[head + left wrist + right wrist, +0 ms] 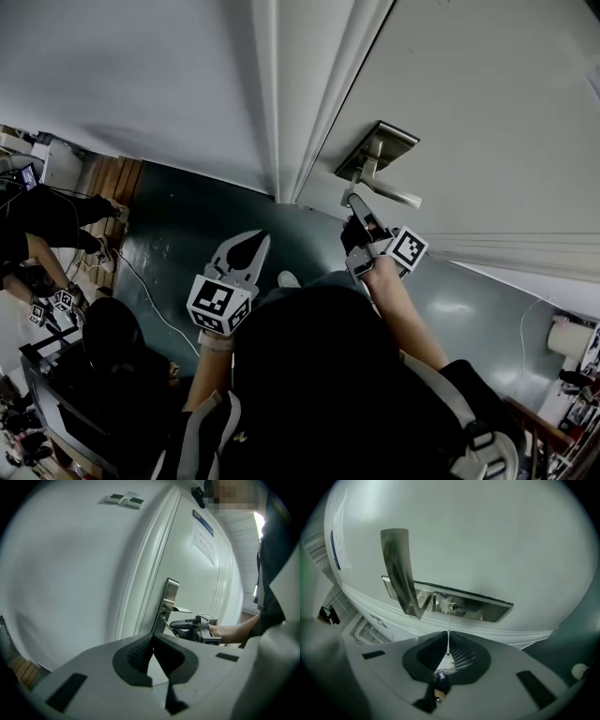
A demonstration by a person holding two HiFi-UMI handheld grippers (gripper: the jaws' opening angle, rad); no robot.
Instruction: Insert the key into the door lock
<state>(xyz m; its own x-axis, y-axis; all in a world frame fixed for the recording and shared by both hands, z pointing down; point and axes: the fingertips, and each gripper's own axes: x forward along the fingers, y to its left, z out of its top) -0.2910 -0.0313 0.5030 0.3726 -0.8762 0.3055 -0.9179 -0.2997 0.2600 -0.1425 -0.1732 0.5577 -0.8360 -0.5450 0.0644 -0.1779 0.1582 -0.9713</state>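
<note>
The key (449,630), a thin blade seen edge-on, stands clamped in the closed right gripper (448,651), its tip at the slot of the lock (453,606) in the steel plate (487,610) just beside the handle (401,571) of the white door (487,122). The left gripper (152,638) hangs back well apart from the lock, jaws together on nothing and pointed towards the door frame. The risk from here looks to be tilt: the blade is long and slender and held only at its far end, so a push off the slot's line could make it skid onto the plate, bind partway in, or twist between the pads. Whether the tip has entered the slot or merely touches its face cannot be told from any view. The key's head is buried between the right gripper's pads, and in the head view the key itself is lost against the dark gripper below the handle. The person's own head and shoulders block the lower part of that view.
</note>
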